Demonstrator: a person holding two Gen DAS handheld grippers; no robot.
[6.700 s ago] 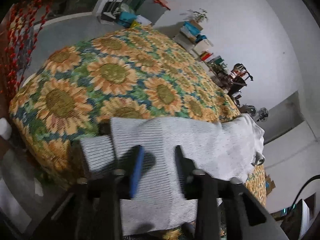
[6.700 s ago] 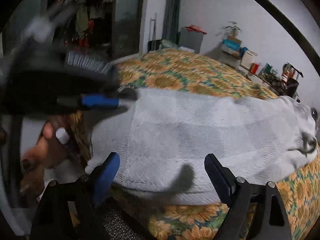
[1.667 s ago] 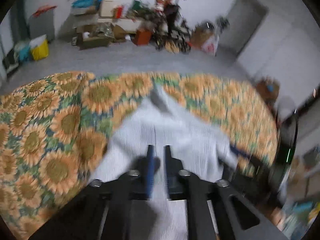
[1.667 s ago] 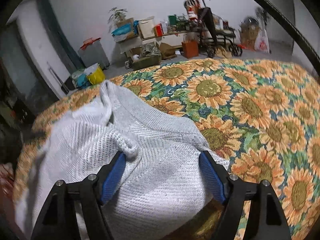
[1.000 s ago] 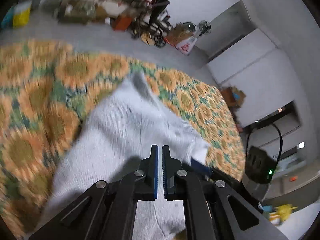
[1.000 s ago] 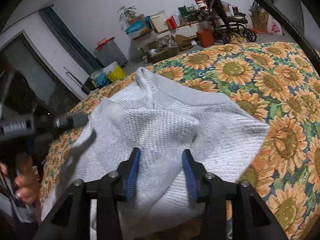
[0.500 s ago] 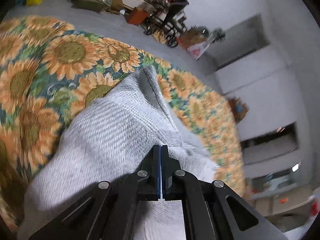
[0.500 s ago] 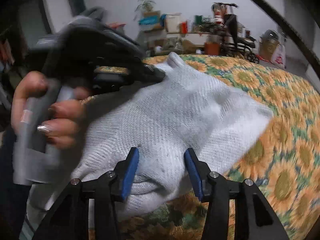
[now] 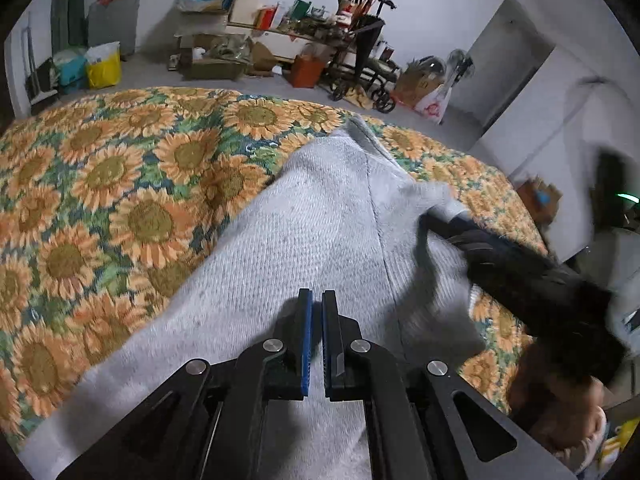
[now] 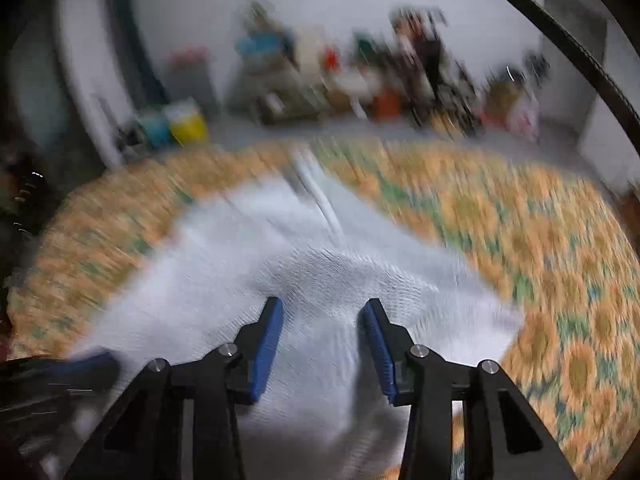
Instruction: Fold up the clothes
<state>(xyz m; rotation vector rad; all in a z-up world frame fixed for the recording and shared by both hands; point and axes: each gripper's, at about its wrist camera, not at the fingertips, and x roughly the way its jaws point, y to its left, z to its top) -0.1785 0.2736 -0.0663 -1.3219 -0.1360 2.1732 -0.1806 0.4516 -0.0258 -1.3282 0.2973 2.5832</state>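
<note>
A light grey knit sweater [image 9: 320, 220] lies spread on a sunflower-print cloth [image 9: 120, 184]. My left gripper [image 9: 314, 294] hovers over the sweater's middle, shut, with nothing visible between its blue pads. My right gripper [image 9: 434, 220] reaches in from the right, and the sweater's right corner is drawn up at its tip. In the blurred right wrist view the right gripper [image 10: 322, 304] has a thick bunch of sweater [image 10: 280, 240] filling the gap between its pads, and its jaws are closing on it. The left gripper's tip [image 10: 92, 360] shows at the lower left.
A person's hand [image 9: 560, 392] holds the right gripper at the lower right. Beyond the cloth's far edge are a grey floor, shelves with boxes [image 9: 224, 12], a yellow bag [image 9: 104, 68], a stroller [image 9: 368, 52] and a white door [image 9: 508, 64].
The left gripper, shut over the last second, has swung across the sweater towards its middle. The right gripper's jaws have narrowed slightly on the bunched fabric, and its view is now motion-blurred.
</note>
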